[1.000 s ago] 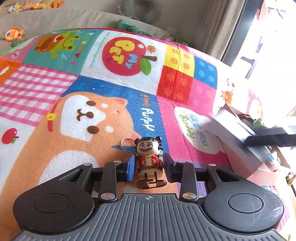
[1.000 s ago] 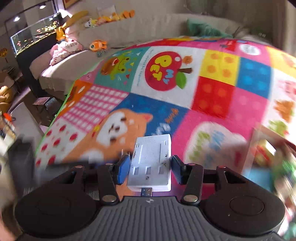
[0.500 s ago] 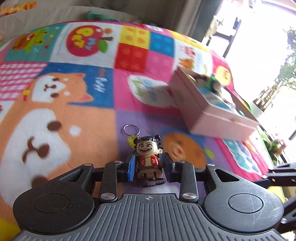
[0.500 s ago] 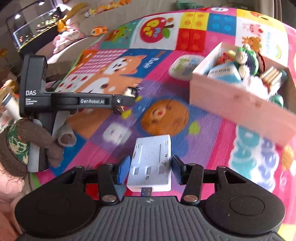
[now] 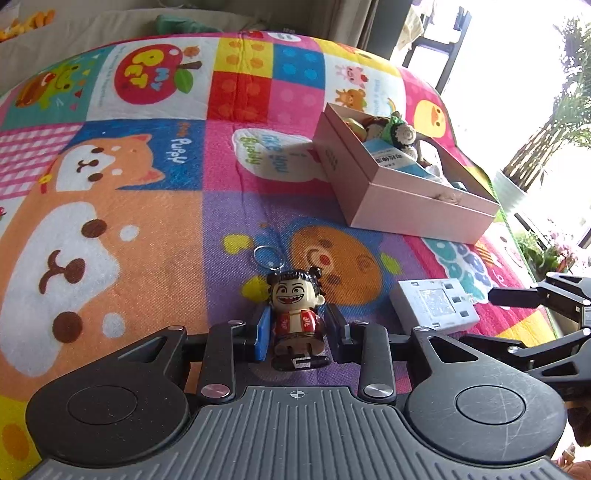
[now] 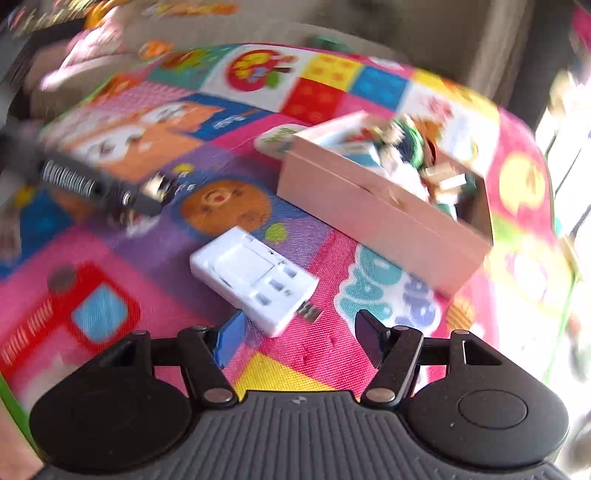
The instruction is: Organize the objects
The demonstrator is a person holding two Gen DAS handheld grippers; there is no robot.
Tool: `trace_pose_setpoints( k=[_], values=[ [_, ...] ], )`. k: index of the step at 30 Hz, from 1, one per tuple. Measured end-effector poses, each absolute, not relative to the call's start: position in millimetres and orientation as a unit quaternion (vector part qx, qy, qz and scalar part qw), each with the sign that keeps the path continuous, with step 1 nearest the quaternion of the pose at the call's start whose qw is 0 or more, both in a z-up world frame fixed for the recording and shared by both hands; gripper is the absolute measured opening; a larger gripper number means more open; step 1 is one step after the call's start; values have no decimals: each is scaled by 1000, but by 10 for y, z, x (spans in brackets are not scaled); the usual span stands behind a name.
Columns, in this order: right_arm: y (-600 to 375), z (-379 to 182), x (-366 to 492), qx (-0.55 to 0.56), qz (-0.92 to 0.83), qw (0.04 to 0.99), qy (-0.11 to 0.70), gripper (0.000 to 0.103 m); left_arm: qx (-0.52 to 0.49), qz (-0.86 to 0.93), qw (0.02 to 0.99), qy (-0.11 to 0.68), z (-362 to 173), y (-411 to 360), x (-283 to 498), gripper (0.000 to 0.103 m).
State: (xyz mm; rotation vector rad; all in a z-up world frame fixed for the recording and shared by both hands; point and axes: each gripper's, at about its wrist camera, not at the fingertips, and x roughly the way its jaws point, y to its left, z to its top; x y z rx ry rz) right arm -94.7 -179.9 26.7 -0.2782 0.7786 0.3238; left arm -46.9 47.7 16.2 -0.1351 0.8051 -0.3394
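Note:
My left gripper (image 5: 297, 328) is shut on a small doll keychain (image 5: 295, 314) with black hair buns and a red jacket, just above the colourful play mat. A white USB charger block (image 6: 255, 275) lies flat on the mat just ahead of my right gripper (image 6: 299, 332), which is open and empty. The charger also shows in the left wrist view (image 5: 434, 304), to the right of the doll. An open pink box (image 5: 399, 195) holding several small items stands further back on the right; it also shows in the right wrist view (image 6: 373, 206).
The patterned play mat (image 5: 147, 206) covers the whole surface. My right gripper's fingers (image 5: 532, 295) reach in from the right edge of the left wrist view. A beige sofa (image 5: 92, 26) runs along the back. A bright window lies to the right.
My right gripper has opened and let go of the white charger, which now lies on the mat. My left gripper still holds the doll and has shifted little.

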Motion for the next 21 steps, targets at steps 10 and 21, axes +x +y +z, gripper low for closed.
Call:
trace_pose_setpoints(
  k=[10,21],
  values=[
    [-1681,145,-672,20,139,911,387,92,-38,-160,911,378,152,387,-501,35],
    [-1648,218,-778,-34,161,922,350,72,-37,-156,913,376,149,381,-512,35]
  ],
)
